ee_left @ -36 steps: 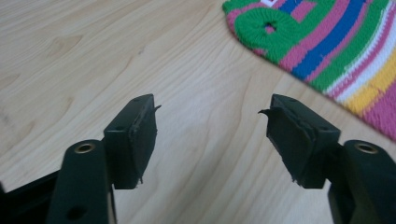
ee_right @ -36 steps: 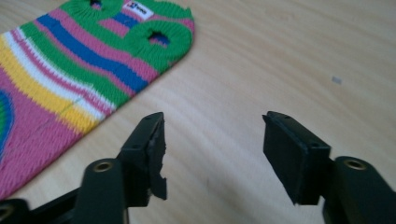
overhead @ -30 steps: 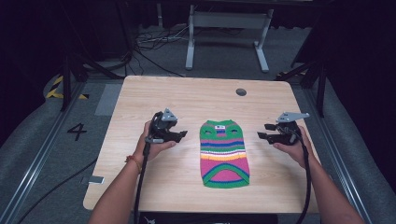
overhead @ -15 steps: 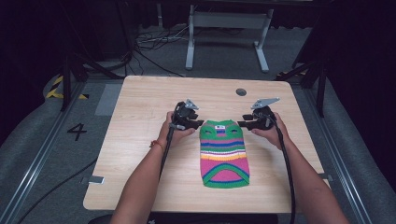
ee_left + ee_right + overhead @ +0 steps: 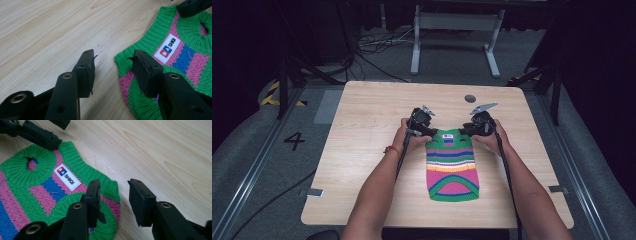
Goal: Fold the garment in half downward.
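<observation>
A small knitted sweater point(image 5: 452, 165) with green, pink and blue stripes lies flat on the wooden table point(image 5: 372, 115), its neck end pointing away from me. My left gripper point(image 5: 428, 132) is open at the sweater's far left corner. In the left gripper view, the left gripper point(image 5: 114, 53) straddles that corner of the sweater point(image 5: 155, 35), one jaw over bare wood and one over the knit. My right gripper point(image 5: 467, 131) is open at the far right corner. The right gripper point(image 5: 115, 183) likewise straddles the edge of the sweater point(image 5: 37, 192). A white label point(image 5: 67, 177) sits by the neck.
A round dark grommet point(image 5: 470, 98) sits in the table near its far edge. On the floor beyond the table are a grey metal stand point(image 5: 457, 30) and cables. A "4" mark point(image 5: 294, 141) is on the floor at the left.
Both grippers have moved inward and away from me, from beside the sweater to its two far corners. The sweater has not moved.
</observation>
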`<state>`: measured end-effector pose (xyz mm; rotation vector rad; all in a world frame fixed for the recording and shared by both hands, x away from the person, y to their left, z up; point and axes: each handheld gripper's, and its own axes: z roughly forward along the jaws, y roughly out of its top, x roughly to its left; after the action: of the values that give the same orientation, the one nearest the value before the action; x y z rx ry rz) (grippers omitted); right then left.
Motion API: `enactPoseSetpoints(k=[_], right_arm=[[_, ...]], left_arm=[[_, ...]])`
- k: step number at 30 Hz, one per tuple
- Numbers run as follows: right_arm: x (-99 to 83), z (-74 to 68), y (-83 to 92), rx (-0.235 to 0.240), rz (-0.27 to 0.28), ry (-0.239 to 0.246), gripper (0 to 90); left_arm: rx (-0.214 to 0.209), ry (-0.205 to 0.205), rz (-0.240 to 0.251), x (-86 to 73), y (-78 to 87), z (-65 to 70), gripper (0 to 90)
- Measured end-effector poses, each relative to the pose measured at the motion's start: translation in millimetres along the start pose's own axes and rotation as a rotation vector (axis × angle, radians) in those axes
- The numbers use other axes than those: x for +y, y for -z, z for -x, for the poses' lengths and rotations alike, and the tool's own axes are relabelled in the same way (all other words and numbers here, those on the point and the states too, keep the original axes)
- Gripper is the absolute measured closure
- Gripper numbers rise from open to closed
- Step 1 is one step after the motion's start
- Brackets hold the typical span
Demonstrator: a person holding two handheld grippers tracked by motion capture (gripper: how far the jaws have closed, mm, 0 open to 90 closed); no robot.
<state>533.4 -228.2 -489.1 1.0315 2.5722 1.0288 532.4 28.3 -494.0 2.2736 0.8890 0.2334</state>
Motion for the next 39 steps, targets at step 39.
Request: enactPoseSetpoints(k=[39], right_arm=[[19.7, 3.6, 22.9, -0.005, 0.165, -0.008, 86.3]], left_arm=[[0.051, -0.088, 0.072, 33.7, 13.6, -5.9, 84.5]])
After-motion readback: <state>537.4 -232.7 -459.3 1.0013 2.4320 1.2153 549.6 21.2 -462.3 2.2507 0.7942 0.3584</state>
